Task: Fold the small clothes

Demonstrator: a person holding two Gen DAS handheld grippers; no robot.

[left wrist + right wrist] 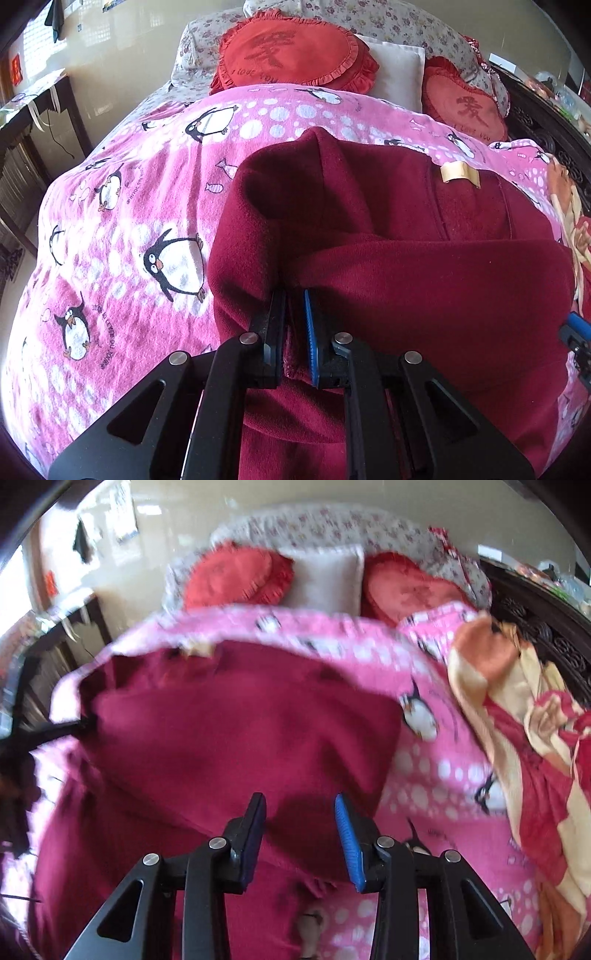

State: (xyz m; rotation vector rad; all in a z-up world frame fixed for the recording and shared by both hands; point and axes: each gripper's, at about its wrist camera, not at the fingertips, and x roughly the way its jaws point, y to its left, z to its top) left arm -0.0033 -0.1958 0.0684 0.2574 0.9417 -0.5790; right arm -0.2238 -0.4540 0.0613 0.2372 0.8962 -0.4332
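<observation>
A dark red fleece garment (pixel 406 258) lies partly folded on a pink penguin blanket (pixel 122 221); a tan label (pixel 460 173) shows near its top. My left gripper (pixel 294 295) is shut on a fold of the garment's edge. In the right wrist view, which is blurred, the same garment (pixel 229 738) lies on the pink blanket (pixel 443 775). My right gripper (pixel 300 801) is open and empty just above the garment's near part. The left gripper shows as a dark shape at the garment's left edge (pixel 66 727).
Two red heart-shaped cushions (pixel 291 55) (pixel 465 107) and a white pillow (pixel 399 70) lie at the head of the bed. A crumpled orange, cream and red cloth (pixel 524 738) lies at the right. A dark carved bed frame (pixel 546 627) is at the right, a dark table (pixel 33 107) at the left.
</observation>
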